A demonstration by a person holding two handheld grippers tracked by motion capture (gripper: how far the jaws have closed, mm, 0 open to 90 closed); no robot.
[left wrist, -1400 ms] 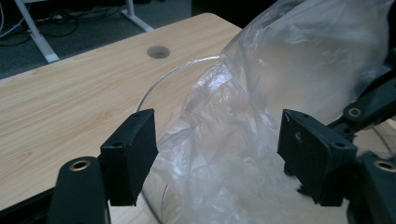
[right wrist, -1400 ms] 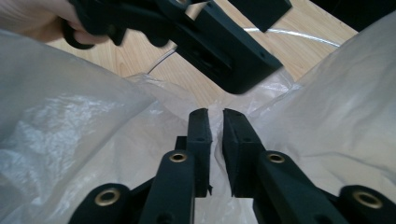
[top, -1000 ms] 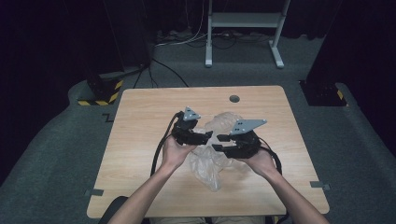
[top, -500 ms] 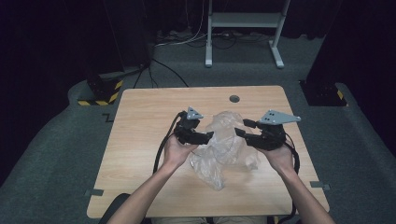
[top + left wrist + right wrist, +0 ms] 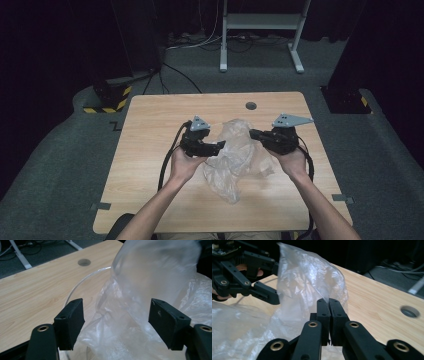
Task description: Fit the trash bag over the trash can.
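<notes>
**A:** What is on the table?

**B:** A crumpled clear plastic bag (image 5: 239,155) lies near the middle of a light wooden table (image 5: 150,125). The high view looks down on it; a person's two forearms come in from the bottom edge, each hand holding a black two-jaw gripper. The bag sits between the two grippers, its upper part lifted off the wood and its lower part spread flat toward the person.

**A:** How does the left gripper stand?

**B:** The left gripper (image 5: 116,322) has its jaws well apart. In the left gripper view the bag's film billows up between the two black pads, but neither pad presses on it — the film hangs loose in the gap. In the high view this gripper (image 5: 217,146) is at the bag's left edge.

**A:** And the right one?

**B:** The right gripper (image 5: 328,302) has just been closing, and its jaws now meet, pad against pad. In the right gripper view the bag's film (image 5: 309,280) rises directly from their tips — it looks pinched there, at the bag's right edge. The high view puts this gripper (image 5: 254,134) at that same edge.

**A:** Anything else nearby?

**B:** A round hole (image 5: 251,106) in the tabletop, beyond the bag, toward the far edge.
</notes>
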